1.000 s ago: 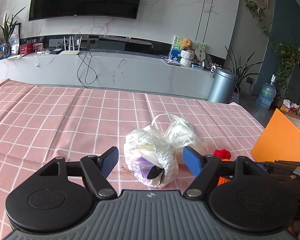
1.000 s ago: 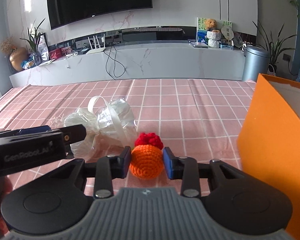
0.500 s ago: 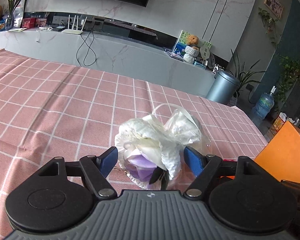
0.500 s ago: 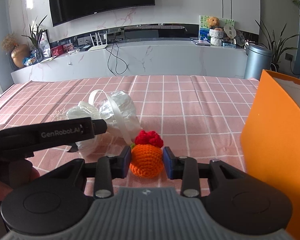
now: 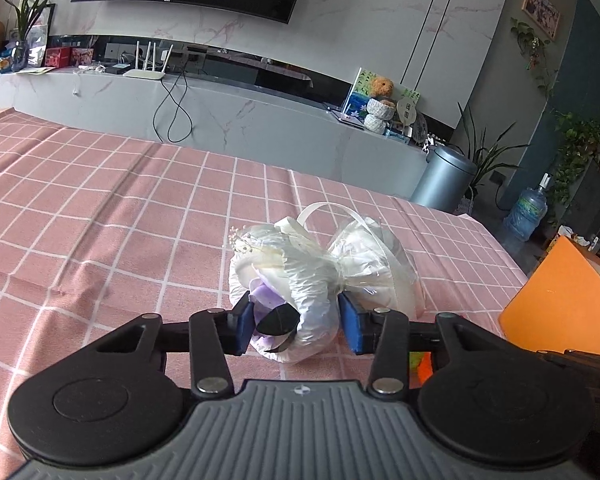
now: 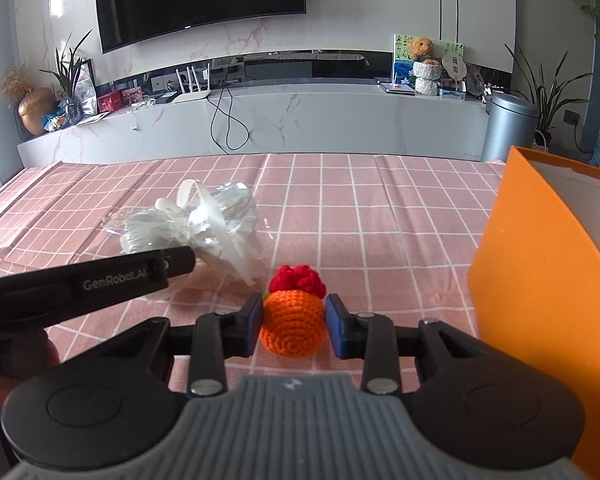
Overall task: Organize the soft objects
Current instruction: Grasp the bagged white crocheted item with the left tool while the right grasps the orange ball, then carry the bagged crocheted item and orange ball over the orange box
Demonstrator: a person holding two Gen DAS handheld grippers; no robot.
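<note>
Left gripper (image 5: 296,330) jaws closing on crinkly white plastic-wrapped posy (image 5: 300,280), orange box (image 5: 560,304) at 3 o'clock; light, crushable, so grip the bunched middle.

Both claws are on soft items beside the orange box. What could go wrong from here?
1. The left claw has just been closing on the wrapped flower bundle; its crinkly film could slip or crush.
2. The bundle's loose ribbon trails near the crochet orange in the right claw and may snag.
3. The orange box wall stands close; a lift could clip it.

Right gripper (image 6: 294,325) fingers (image 6: 254,322) clamping orange crochet ball (image 6: 293,327), orange box (image 6: 540,300) alongside
</note>
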